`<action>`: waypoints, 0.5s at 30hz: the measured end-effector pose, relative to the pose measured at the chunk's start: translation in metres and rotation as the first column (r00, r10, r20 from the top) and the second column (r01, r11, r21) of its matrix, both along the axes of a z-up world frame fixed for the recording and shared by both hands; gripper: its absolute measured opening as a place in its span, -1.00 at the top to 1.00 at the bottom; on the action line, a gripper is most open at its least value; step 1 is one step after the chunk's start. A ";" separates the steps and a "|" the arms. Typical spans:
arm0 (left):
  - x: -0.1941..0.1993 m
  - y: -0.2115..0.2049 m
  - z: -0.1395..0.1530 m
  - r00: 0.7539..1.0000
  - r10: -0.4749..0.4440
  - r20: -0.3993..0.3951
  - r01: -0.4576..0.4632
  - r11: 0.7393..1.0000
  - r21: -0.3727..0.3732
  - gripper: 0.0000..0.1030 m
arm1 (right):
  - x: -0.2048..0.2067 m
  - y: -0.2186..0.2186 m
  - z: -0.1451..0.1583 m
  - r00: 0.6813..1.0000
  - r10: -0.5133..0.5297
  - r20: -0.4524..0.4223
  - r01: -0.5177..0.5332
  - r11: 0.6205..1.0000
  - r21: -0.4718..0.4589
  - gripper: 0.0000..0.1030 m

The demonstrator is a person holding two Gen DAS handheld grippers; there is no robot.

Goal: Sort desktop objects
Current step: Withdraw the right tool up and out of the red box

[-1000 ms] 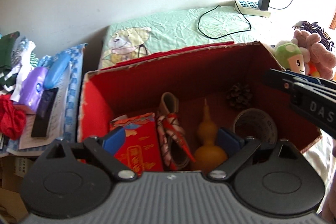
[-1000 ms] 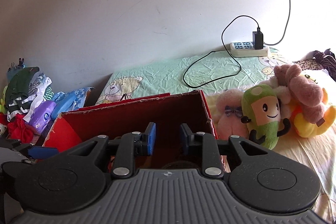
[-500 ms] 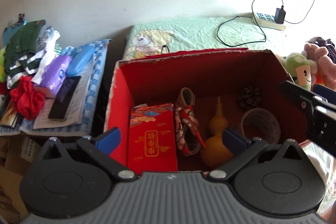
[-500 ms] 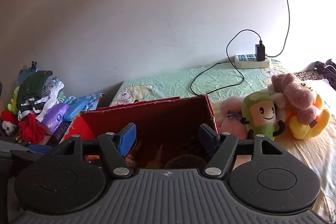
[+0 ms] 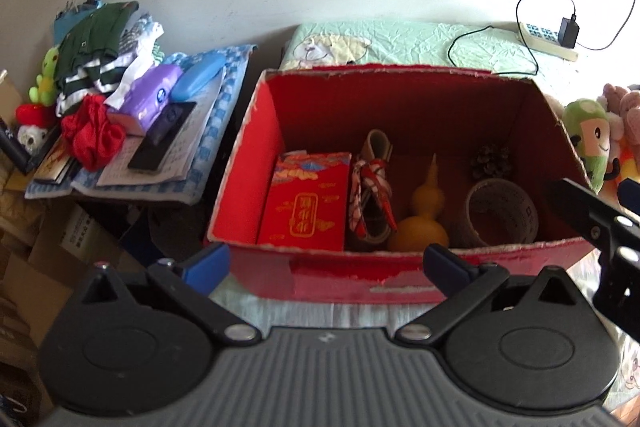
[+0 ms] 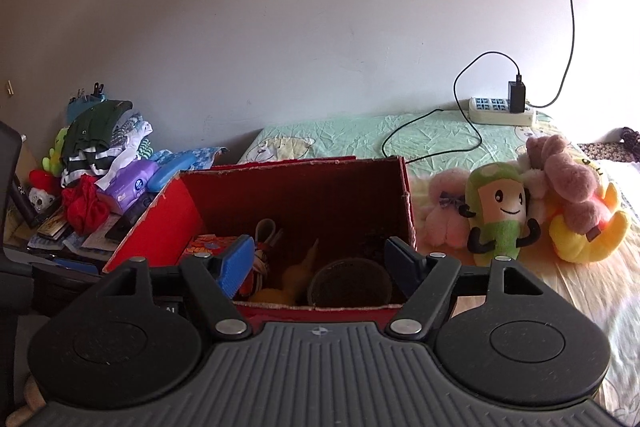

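A red cardboard box [image 5: 248, 155] [image 6: 160, 223] stands on the bed. Inside lie a red packet [image 5: 306, 205], a patterned strap bundle [image 5: 370, 191], a yellow gourd [image 5: 424, 215] [image 6: 288, 277], a pine cone [image 5: 491, 161] and a tape roll [image 5: 500, 213] [image 6: 350, 285]. My left gripper [image 5: 326, 263] hangs open and empty just short of the box's near wall. My right gripper [image 6: 320, 259] is open and empty too, above the near wall; its dark body [image 5: 596, 223] shows at the right of the left wrist view.
A side table at the left holds a blue checked cloth [image 5: 216, 131], a purple tissue pack [image 5: 150, 99] [image 6: 130, 181], a black remote [image 5: 162, 135], red fabric [image 5: 94, 139] and folded clothes [image 5: 96, 39]. Plush toys [image 6: 500, 211] lie right of the box. A power strip [image 6: 500, 109] with cables sits by the wall.
Both grippers have pulled back from the box and risen. The right gripper has gone from nearly shut to wide open; the left one stayed open.
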State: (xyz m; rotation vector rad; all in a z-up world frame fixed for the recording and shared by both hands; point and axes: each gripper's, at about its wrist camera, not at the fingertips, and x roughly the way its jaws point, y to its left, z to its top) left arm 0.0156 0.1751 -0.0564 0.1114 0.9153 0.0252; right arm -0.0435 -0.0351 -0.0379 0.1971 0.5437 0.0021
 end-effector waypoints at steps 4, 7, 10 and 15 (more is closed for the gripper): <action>-0.007 -0.007 -0.012 0.999 0.001 -0.041 -0.001 1.000 0.014 -0.99 | -0.005 0.000 -0.008 0.999 0.009 -0.049 -0.008 1.000 0.009 -0.44; -0.010 -0.011 -0.019 0.998 0.010 -0.058 -0.008 1.000 0.027 -0.99 | -0.008 -0.001 -0.015 0.997 0.013 -0.082 -0.011 1.000 0.022 -0.43; -0.013 -0.011 -0.023 0.997 0.019 -0.075 -0.017 1.000 0.026 -0.99 | -0.010 -0.001 -0.019 0.994 0.014 -0.107 -0.011 1.000 0.029 -0.43; -0.015 -0.008 -0.029 0.994 0.028 -0.104 -0.025 0.999 0.033 -0.99 | -0.011 0.002 -0.024 0.989 0.022 -0.147 -0.018 0.999 0.029 -0.43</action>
